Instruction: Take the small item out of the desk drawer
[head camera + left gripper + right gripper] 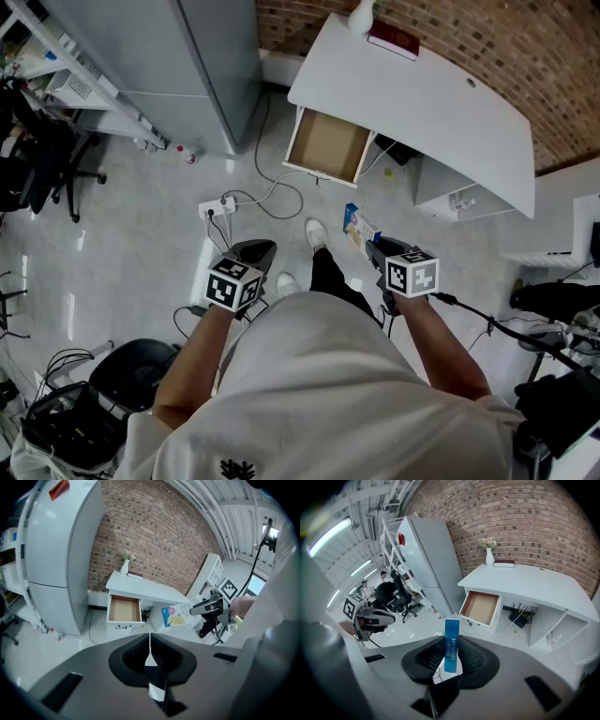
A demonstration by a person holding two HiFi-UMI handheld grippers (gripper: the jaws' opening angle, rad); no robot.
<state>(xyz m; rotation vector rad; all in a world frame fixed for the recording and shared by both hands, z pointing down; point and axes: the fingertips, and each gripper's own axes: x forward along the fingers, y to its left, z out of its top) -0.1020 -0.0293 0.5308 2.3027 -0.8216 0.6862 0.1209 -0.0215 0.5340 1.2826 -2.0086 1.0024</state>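
Observation:
The white desk [441, 103] stands against the brick wall, and its drawer [328, 145] is pulled out, showing a bare brown bottom. I stand back from it on the floor. My right gripper [451, 660] is shut on a small blue box [451, 644], held upright between the pads. In the head view the box [360, 226] sticks out ahead of the right gripper [375, 248], and in the left gripper view it [172, 616] shows a blue and white face. My left gripper [150, 656] is shut with nothing in it, level with the right one [255, 253].
A tall grey cabinet [178, 66] stands left of the desk. A power strip with cables [217, 208] lies on the floor between me and the drawer. Office chairs [141, 370] sit at my left. A vase and a red book [394, 39] rest on the desk.

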